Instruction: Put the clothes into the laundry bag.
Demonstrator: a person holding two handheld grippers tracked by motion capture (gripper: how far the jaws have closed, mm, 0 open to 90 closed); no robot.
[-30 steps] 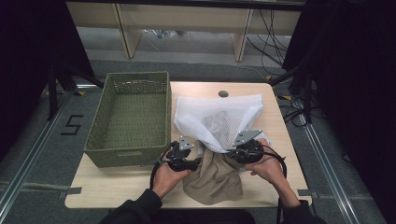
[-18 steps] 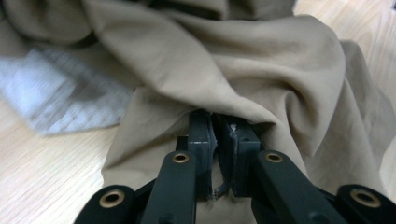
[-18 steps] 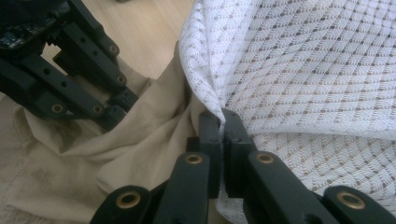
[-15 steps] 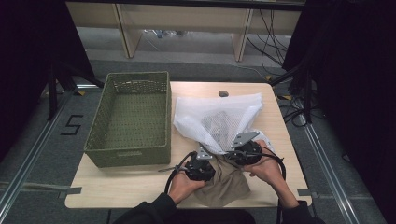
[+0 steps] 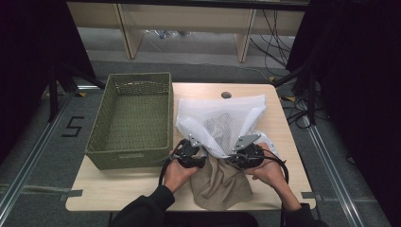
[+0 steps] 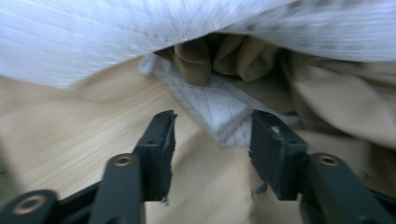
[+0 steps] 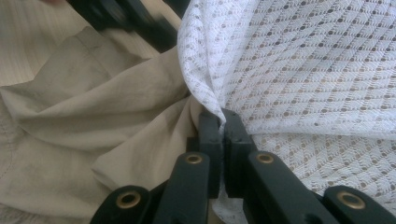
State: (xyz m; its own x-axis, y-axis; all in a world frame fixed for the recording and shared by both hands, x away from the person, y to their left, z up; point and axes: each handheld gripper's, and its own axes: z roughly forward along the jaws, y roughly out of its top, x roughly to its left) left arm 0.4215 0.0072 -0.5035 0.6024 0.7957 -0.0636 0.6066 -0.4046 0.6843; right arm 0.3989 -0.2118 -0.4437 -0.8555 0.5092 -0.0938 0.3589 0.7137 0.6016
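Note:
A white mesh bag (image 5: pixel 222 120) lies on the table, and a tan cloth (image 5: pixel 220 184) spills from its near mouth toward the person. My right gripper (image 5: pixel 232 158) is shut on the bag's edge; in the right gripper view its jaws (image 7: pixel 223 123) pinch the white mesh (image 7: pixel 317 70) just beside the tan cloth (image 7: pixel 93 130). My left gripper (image 5: pixel 201 160) is at the left side of the bag's mouth. It stands open (image 6: pixel 212 135) and its jaws have just been opening. The tan cloth (image 6: pixel 205 196) lies under them, untouched by the pads, with the bag's hem (image 6: pixel 219 107) just ahead.
A green woven basket (image 5: pixel 127 156) stands empty at the table's left, its near wall close to my left hand. The table's (image 5: pixel 118 189) front edge runs just under the cloth. A dark round hole (image 5: pixel 226 95) sits at the far edge. The left gripper's body (image 7: pixel 135 23) shows dark in the right gripper view.
My left gripper first went right and nearer onto the tan cloth, then drew back up to the bag's mouth. The right gripper has kept still on the mesh.

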